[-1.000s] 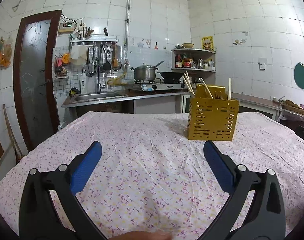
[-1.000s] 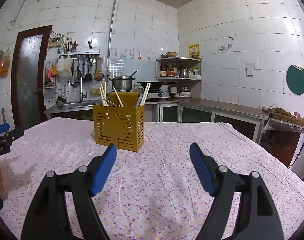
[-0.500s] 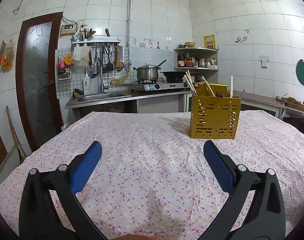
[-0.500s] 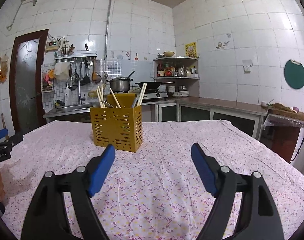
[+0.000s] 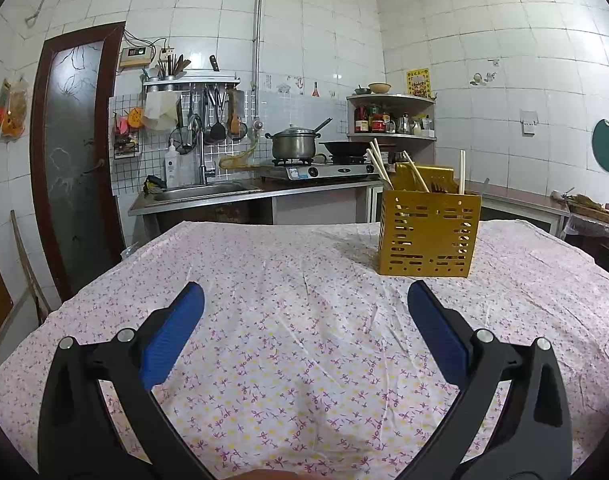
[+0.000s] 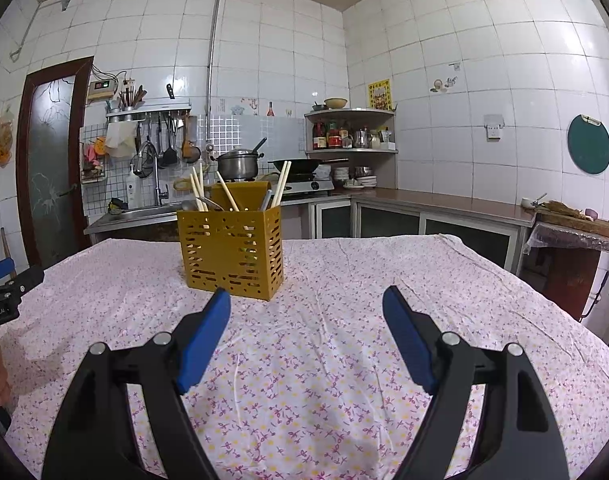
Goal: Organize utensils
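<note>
Covering the table under both claws, the floral tablecloth (image 6: 344, 360) is loose and creased, so a low pass could snag and drag it. Ahead and left of the right gripper (image 6: 306, 300), ahead and right of the left gripper (image 5: 305, 296), stands the yellow perforated utensil holder (image 6: 230, 252); it looks light, and a nudge could tip it. Chopsticks (image 6: 280, 188) and a spoon (image 6: 208, 202) lean out loosely and might get knocked. Both claws gape wide, gripping nothing.
</note>
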`<state>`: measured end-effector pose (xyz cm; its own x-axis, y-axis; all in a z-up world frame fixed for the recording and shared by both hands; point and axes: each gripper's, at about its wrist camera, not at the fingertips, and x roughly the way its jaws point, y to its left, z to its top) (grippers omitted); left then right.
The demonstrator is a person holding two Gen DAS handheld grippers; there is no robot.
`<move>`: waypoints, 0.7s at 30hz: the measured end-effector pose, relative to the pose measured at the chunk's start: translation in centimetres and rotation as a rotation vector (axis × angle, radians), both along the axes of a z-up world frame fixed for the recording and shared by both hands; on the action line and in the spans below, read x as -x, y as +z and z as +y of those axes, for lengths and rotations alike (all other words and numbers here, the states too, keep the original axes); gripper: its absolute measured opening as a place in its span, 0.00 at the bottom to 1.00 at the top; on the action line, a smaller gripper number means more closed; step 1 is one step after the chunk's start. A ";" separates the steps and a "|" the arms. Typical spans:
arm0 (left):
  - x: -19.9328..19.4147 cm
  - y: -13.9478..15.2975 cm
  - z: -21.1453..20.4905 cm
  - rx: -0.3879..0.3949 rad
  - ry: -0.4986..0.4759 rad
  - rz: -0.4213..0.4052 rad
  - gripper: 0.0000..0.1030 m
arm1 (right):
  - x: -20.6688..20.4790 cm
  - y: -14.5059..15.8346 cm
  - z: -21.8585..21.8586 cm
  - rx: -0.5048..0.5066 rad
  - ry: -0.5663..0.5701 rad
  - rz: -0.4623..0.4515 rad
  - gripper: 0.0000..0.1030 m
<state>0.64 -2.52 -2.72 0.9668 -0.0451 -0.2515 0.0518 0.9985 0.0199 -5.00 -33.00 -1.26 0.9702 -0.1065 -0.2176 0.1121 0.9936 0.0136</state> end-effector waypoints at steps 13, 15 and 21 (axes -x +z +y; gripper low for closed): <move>0.0 0.0 0.1 0.000 0.001 0.002 0.95 | -0.1 -0.3 0.1 -0.005 -0.007 0.012 0.75; 0.0 0.0 0.1 0.001 0.002 0.003 0.95 | -0.1 -0.2 0.2 -0.003 -0.006 0.017 0.75; -0.1 0.0 0.3 0.004 0.003 0.007 0.95 | 0.0 -0.2 0.2 -0.004 -0.005 0.017 0.75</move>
<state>0.76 -2.22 -2.68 0.9653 -0.0430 -0.2577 0.0486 0.9987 0.0155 -5.00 -32.76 -1.47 0.9658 -0.1106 -0.2345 0.1175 0.9930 0.0153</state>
